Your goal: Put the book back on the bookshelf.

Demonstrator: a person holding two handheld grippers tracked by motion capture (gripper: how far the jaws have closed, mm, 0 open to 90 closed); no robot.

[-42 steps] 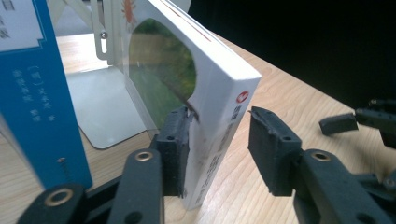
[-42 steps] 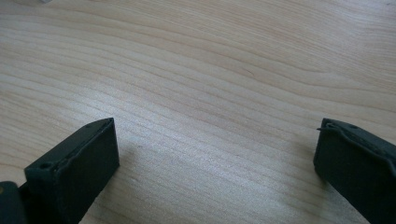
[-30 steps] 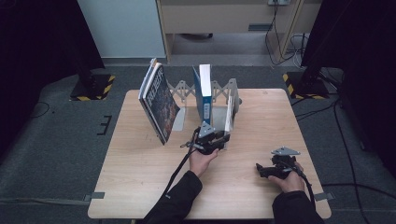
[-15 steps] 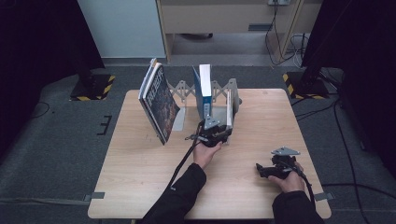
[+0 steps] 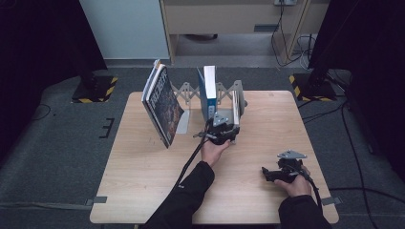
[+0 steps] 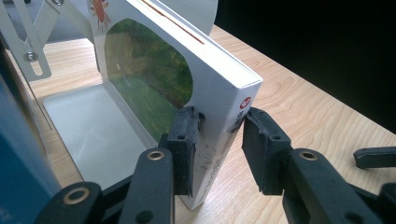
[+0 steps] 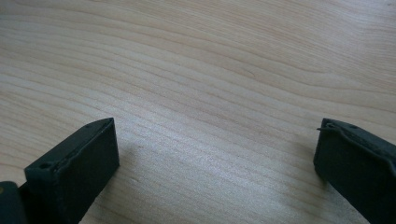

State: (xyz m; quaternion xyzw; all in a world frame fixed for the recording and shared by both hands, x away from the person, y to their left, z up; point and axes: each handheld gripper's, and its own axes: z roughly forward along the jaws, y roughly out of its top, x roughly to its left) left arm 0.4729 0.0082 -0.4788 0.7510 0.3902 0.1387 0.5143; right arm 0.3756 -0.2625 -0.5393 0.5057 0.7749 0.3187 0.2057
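Straddling the spine of a white book (image 6: 219, 100), the left gripper (image 6: 215, 140) sits at the rack's (image 5: 188, 91) right end. In the left gripper view one jaw lies against the green cover and the other stands a sliver off the far side, so the hold looks slack, not clamped; with the book between them, the jaws have just been opening a little. The book stands upright on the rack's pale base plate (image 6: 88, 135), bottom corner cut off by the frame edge. Print on the spine is too small to read, apart from a red round mark. From the high view, the left gripper (image 5: 223, 131) covers the lower part of that book (image 5: 235, 106), so only a thin white edge shows above it. A blue book (image 5: 206, 90) stands upright just left of it, and a dark-covered book (image 5: 162, 105) leans at the rack's left end, title blurred. Rack's scissor links show between the books; its rear is hidden behind them. The right gripper (image 5: 279, 172) rests on the table (image 5: 143, 181) near the front right, well apart from the rack, jaws spread wide over bare wood with nothing between them; its own view (image 7: 217, 158) crops both jaw tips at the bottom edge. Both sleeves are cut off at the bottom of the high view.
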